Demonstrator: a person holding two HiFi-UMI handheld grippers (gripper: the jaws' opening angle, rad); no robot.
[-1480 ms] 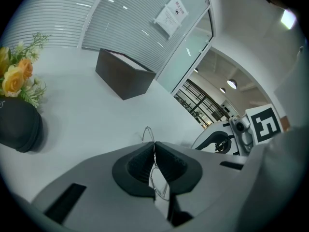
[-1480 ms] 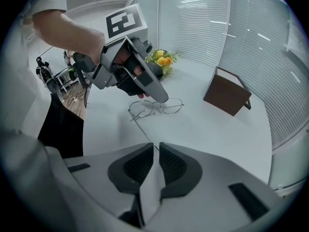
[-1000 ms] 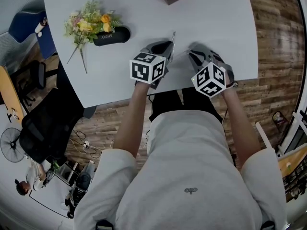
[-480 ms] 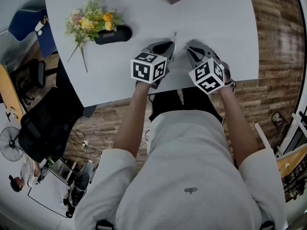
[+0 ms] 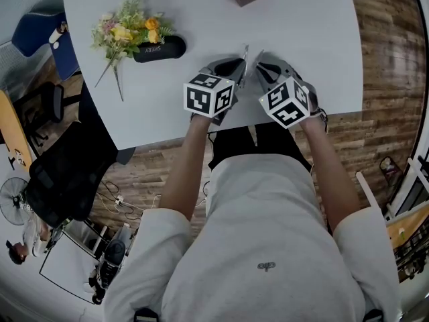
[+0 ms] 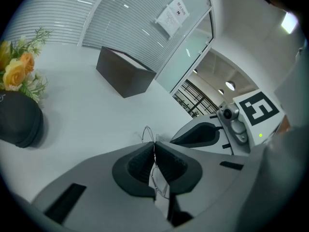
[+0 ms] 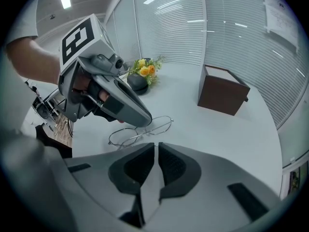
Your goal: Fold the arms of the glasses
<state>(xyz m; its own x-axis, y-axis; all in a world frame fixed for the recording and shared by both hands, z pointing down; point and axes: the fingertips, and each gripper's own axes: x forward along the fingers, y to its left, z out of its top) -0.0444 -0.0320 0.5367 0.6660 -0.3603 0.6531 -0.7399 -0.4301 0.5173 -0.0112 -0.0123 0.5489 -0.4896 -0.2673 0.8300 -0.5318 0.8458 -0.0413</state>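
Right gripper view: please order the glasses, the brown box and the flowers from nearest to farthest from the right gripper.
1. glasses, just ahead of the right gripper, slightly left.
2. brown box, farther back on the right.
3. flowers, farthest, at the back left.

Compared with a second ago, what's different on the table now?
The right gripper slid left toward the left gripper, rolling slightly; its jaws have just been closing, pinching a glasses arm. The left gripper stayed shut on the glasses; flowers unmoved.
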